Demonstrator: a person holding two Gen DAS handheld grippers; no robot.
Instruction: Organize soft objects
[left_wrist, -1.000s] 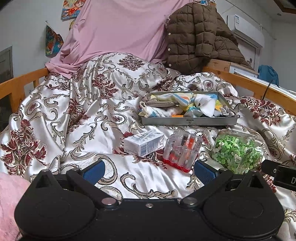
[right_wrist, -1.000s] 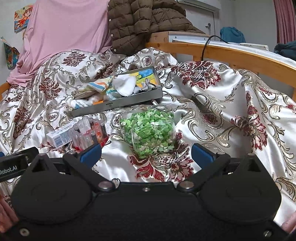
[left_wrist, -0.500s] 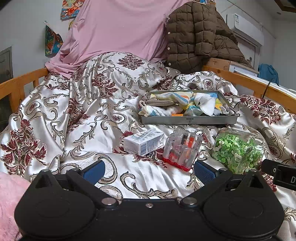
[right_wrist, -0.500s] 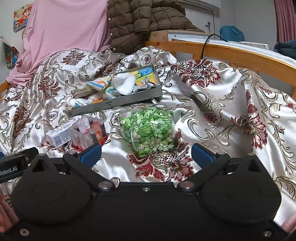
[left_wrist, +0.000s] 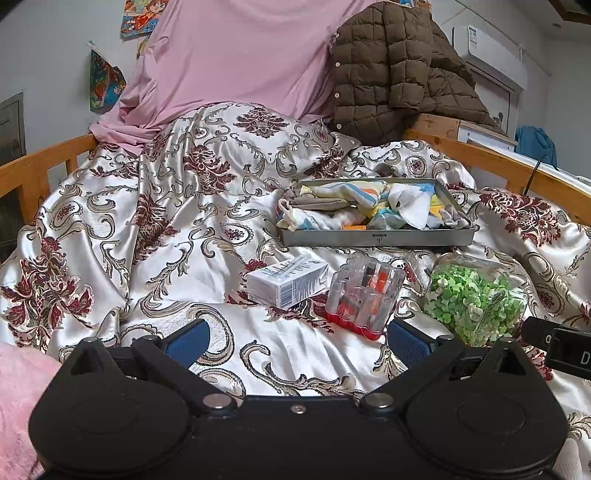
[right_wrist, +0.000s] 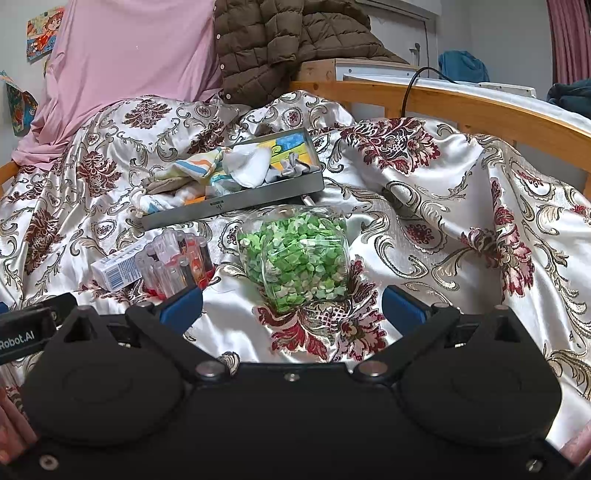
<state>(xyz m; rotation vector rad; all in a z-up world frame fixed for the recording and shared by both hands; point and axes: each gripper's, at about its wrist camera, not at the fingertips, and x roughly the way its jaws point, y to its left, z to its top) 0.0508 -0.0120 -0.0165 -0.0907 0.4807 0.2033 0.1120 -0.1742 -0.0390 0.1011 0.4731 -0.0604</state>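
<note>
Two claws hang low over a bed, both spread wide with nothing between their blue-padded tips: the left claw (left_wrist: 297, 338) and the right claw (right_wrist: 291, 304).

Largest of all is the satin bedspread (left_wrist: 177, 229), silvery white with maroon and gold floral scrolls, rumpled across the whole bed inside a wooden bed rail (right_wrist: 480, 107). Behind it a pink sheet (left_wrist: 236, 55) is draped up the wall, and a brown quilted jacket (left_wrist: 399, 74) is heaped beside it at the head of the bed.

On the bedspread, toward the far side, sits a grey metal tray (left_wrist: 376, 238), and the soft things are piled inside it: striped and white cloths and socks (left_wrist: 354, 206) in pale blue, orange, yellow and grey, crumpled together and reaching the rim.

Nearer than the tray, three hard items lie in a row. A clear jar of green and white bits (right_wrist: 295, 254) lies tilted on the bedspread right ahead of the right claw, close to the tray's front wall. Beside it stands a clear plastic case with a red base (left_wrist: 364, 295), holding small tubes. Just beside that, a small white carton (left_wrist: 286, 282) with printed text lies on its side.

A pink fuzzy sleeve (left_wrist: 18, 402) shows at the lower left corner of the left wrist view.
</note>
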